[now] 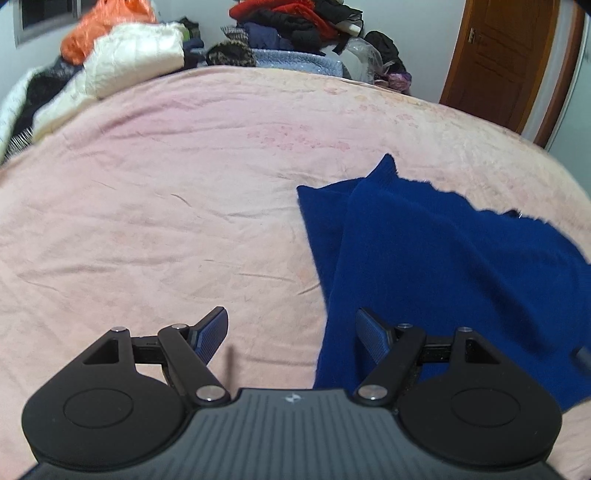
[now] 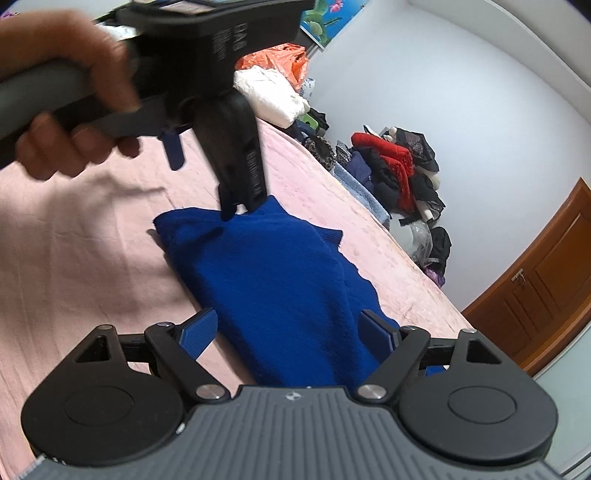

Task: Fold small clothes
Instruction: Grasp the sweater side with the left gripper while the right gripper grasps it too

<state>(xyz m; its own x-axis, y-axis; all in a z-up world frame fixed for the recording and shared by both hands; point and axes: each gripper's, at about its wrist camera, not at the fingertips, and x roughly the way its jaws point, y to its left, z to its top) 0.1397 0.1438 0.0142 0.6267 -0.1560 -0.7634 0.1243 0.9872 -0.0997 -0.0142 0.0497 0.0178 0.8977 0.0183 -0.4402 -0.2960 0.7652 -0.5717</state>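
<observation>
A dark blue knitted garment (image 1: 436, 258) lies partly folded on the pink bedspread (image 1: 166, 206). It also shows in the right wrist view (image 2: 273, 280). My left gripper (image 1: 291, 336) is open and empty, hovering over the garment's left edge. In the right wrist view the left gripper (image 2: 207, 173) hangs above the garment's far corner, held by a hand. My right gripper (image 2: 286, 336) is open and empty, with its fingers to either side of the garment's near end, just above it.
Piles of clothes (image 1: 295, 26) and a white quilted jacket (image 1: 136, 55) line the far edge of the bed. A wooden door (image 1: 495, 62) stands at the right. The pink bedspread (image 2: 74, 258) stretches left of the garment.
</observation>
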